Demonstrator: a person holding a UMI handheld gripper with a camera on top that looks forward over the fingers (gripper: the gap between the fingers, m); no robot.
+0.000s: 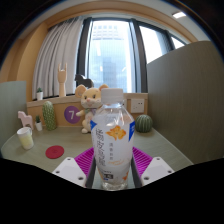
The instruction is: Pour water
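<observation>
Clear plastic water bottle, one only, white-labelled with an orange mark, stands upright, gripped between the gripper's two magenta pads; one paper cup sits beyond.

Window: tall, daylit, bldg outside
Curtain: pale, drawn to window's side
Ceiling light: 1, lit
Partition: grey panel beside tabletop

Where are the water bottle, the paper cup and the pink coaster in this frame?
water bottle (113,145): gripper view, on its label, between the fingers.
paper cup (25,138): gripper view, on its side wall.
pink coaster (54,152): gripper view, on its flat top.
</observation>
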